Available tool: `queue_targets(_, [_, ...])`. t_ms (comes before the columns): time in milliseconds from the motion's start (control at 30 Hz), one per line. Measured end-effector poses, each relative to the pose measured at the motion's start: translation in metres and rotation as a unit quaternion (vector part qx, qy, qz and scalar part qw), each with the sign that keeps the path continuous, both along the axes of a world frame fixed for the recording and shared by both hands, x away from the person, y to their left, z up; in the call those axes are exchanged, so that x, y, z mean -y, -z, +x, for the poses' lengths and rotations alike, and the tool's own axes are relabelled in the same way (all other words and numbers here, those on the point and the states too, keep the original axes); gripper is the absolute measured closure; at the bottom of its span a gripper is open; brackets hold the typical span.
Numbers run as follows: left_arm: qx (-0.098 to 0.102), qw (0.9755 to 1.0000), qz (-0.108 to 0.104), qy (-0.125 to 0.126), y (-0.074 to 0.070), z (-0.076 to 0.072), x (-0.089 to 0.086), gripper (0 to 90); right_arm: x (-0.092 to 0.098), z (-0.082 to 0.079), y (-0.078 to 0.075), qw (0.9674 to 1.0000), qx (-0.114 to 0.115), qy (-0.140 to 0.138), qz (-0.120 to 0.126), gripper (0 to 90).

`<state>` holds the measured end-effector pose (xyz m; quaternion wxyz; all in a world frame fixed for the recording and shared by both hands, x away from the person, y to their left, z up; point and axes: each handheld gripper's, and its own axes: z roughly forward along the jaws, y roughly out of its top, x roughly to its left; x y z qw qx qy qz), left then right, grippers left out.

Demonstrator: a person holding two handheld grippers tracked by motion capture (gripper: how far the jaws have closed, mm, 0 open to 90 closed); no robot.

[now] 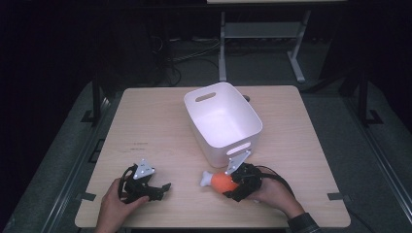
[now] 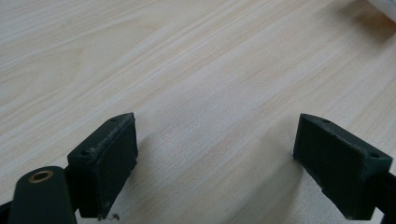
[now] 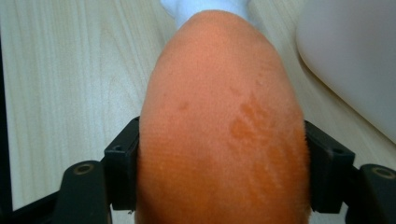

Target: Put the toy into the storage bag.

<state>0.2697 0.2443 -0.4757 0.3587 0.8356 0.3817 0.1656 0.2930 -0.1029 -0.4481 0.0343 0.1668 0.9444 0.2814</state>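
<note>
Orange plush drumstick toy with a white bone end (image 1: pixel 219 181) lies low over the light wooden table (image 1: pixel 145 126) in the high view, just in front of the white plastic bin with cut-out handles (image 1: pixel 222 121), clamped at its fat end by the right gripper (image 1: pixel 239 183); the left gripper (image 1: pixel 154 190) rests well apart to the left, held by the person's left hand (image 1: pixel 112 206). In the left gripper view, its jaws stand wide apart over bare wood grain, nothing between them. In the right gripper view, both black jaws press against the sides of the orange toy (image 3: pixel 219 126), its white tip pointing away, with the bin's pale wall (image 3: pixel 355 60) close at the right.
</note>
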Motion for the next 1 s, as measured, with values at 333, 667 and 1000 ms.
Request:
queue_targets(333, [0.000, 1.0000, 0.001, 0.001, 0.000, 0.000, 0.000, 12.8, 0.019, -0.008, -0.005, 0.9999, -0.002, 0.012, 0.007, 27.9])
queue_targets(667, [0.000, 1.0000, 0.001, 0.001, 0.000, 0.000, 0.000, 12.8, 0.042, -0.019, -0.006, 0.9995, -0.004, 0.029, 0.007, 27.9])
queue_targets(1000, [0.000, 1.0000, 0.001, 0.001, 0.000, 0.000, 0.000, 12.8, 0.071, -0.023, -0.008, 0.9978, -0.007, 0.066, 0.011, 27.7])
